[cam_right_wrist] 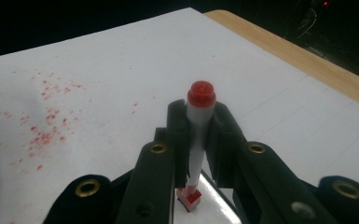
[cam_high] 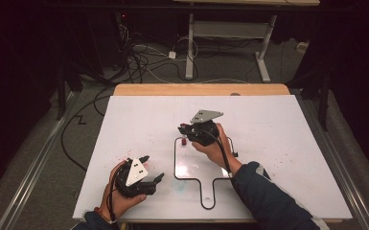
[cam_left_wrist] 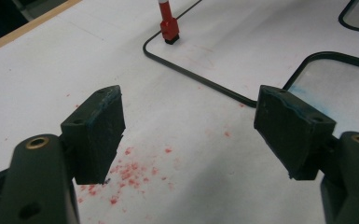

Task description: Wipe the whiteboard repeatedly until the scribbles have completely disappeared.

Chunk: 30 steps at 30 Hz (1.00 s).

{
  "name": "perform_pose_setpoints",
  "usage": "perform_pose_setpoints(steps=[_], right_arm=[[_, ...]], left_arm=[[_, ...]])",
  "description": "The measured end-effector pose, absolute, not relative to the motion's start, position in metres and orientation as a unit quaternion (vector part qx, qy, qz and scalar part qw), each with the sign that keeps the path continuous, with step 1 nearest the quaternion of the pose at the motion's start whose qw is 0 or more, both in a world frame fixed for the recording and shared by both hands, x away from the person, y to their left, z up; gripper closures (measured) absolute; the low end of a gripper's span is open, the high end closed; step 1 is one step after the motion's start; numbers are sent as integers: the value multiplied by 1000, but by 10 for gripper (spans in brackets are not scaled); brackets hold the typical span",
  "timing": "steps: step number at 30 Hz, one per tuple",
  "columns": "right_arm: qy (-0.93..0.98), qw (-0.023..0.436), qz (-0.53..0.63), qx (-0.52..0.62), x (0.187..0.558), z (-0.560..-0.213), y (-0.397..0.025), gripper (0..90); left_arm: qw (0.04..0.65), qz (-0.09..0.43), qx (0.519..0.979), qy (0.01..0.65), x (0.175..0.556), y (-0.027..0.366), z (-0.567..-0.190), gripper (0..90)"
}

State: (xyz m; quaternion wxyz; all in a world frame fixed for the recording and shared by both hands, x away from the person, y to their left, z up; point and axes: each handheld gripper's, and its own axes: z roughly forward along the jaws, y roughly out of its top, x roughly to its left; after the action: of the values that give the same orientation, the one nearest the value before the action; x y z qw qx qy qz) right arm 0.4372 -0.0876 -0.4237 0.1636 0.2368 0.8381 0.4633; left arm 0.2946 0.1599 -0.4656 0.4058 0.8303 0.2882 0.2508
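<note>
A white marker with red ends stands upright between the jaws of my right gripper, which is shut on it. Its lower red end touches the whiteboard. In the high view the right gripper is at the board's middle, and the marker rests on the top left corner of a black paddle-shaped outline. My left gripper is at the front left of the board, open and holding nothing. In the left gripper view its pads stand wide apart, and the marker is farther off.
Red specks dot the board near the left gripper. A wooden table edge runs behind the board. Cables and a desk frame lie on the floor beyond. The inside of the outline looks glossy.
</note>
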Motion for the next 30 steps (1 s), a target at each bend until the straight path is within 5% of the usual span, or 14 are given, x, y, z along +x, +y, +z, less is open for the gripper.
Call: perform_pose_setpoints(steps=[8,18,26,30], right_arm=[[850,101,472,209,407,-423,-86,815],[840,161,460,238,425,-423,-92,815],[855,123,464,199,400,-422,-89,815],[857,148,453,197,397,-421,-93,815]], left_arm=[[405,250,832,286,294,157,-465,237],[404,241,834,287,295,155,-467,235],[403,242,835,287,295,155,-466,234],[399,242,836,287,295,153,-467,234]])
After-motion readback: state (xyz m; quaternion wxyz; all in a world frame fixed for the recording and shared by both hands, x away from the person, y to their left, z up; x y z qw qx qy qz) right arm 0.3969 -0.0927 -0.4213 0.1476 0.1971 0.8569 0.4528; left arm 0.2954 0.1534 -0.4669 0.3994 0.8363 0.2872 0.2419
